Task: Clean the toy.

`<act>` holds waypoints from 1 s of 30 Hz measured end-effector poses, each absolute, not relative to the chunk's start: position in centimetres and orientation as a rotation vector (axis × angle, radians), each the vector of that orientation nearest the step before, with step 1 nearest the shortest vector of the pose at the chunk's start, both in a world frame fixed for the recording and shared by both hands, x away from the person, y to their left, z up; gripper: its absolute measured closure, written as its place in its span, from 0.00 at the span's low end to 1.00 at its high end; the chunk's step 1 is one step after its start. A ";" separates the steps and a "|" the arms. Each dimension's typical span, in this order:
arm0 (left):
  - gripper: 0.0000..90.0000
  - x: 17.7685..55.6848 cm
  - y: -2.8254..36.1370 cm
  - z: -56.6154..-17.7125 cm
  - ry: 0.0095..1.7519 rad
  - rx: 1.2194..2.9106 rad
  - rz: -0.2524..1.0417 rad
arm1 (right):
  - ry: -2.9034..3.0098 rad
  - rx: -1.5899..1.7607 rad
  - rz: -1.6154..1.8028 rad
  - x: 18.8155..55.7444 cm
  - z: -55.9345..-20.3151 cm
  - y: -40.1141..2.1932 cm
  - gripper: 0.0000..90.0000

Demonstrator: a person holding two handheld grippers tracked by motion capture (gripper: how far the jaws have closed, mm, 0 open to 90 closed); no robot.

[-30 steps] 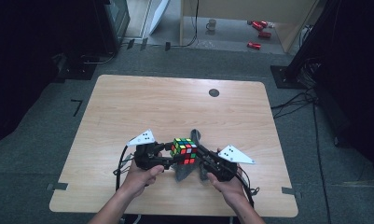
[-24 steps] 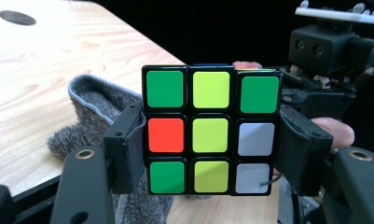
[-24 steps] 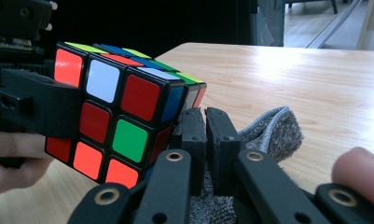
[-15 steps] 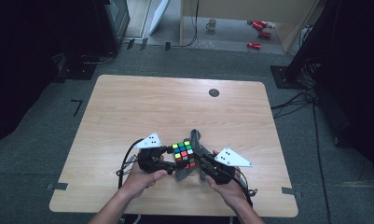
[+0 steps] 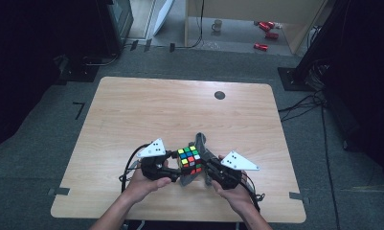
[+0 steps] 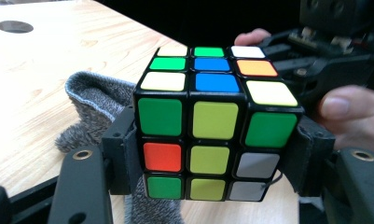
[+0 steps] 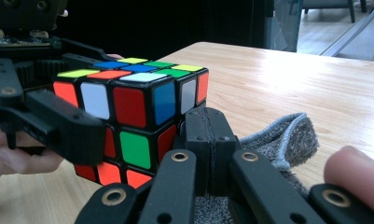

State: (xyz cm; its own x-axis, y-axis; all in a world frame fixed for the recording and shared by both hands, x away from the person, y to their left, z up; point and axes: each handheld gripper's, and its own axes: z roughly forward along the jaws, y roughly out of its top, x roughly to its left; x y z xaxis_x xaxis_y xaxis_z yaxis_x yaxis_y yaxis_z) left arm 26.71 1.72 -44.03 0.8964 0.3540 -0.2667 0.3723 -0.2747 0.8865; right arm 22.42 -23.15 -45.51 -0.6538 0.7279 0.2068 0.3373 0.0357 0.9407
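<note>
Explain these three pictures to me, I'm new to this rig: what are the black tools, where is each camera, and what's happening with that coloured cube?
A person stands at a wooden table with a hand-held black gripper in each hand. The high view looks down from above: the left gripper is at its left, the right gripper at its right. The other two pictures come from cameras riding on each gripper, looking along its jaws.

The puzzle cube sits between the two. In the left gripper view, that gripper's jaws clamp the cube's two sides. In the right gripper view, the right gripper's jaws are shut together, right beside the cube's lower corner.

A grey cloth lies on the table under and behind the cube.
</note>
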 end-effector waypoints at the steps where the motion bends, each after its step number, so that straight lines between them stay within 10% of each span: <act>1: 0.38 26.7 1.7 -44.0 0.533 1.885 -0.012 | 1.992 1.079 1.648 22.4 -45.5 -23.1 1.00; 6: 0.39 26.5 1.8 -44.0 0.510 1.877 0.019 | 1.993 1.086 1.659 22.6 -45.6 -23.2 1.00; 15: 0.39 27.3 4.0 -43.9 0.611 1.829 0.098 | 1.929 1.258 1.386 24.1 -46.6 -23.9 0.39; 21: 0.39 28.3 5.6 -44.3 0.690 1.783 0.124 | 2.121 1.339 1.137 26.0 -49.7 -22.6 0.17; 27: 0.39 28.3 5.6 -44.6 0.704 1.788 0.134 | 2.181 1.347 0.969 26.7 -52.0 -21.2 0.19; 30: 0.39 28.2 5.4 -44.7 0.698 1.796 0.137 | 2.173 1.340 0.977 26.7 -51.8 -21.5 0.36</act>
State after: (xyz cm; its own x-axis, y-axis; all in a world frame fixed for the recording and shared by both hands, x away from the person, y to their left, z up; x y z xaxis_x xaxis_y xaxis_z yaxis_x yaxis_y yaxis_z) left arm 28.18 5.40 -44.68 0.8166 0.5209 -0.2488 0.3882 -0.1765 0.9045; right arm 26.69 -21.53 -51.83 -0.4572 0.8891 0.0212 0.6058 0.2940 0.7393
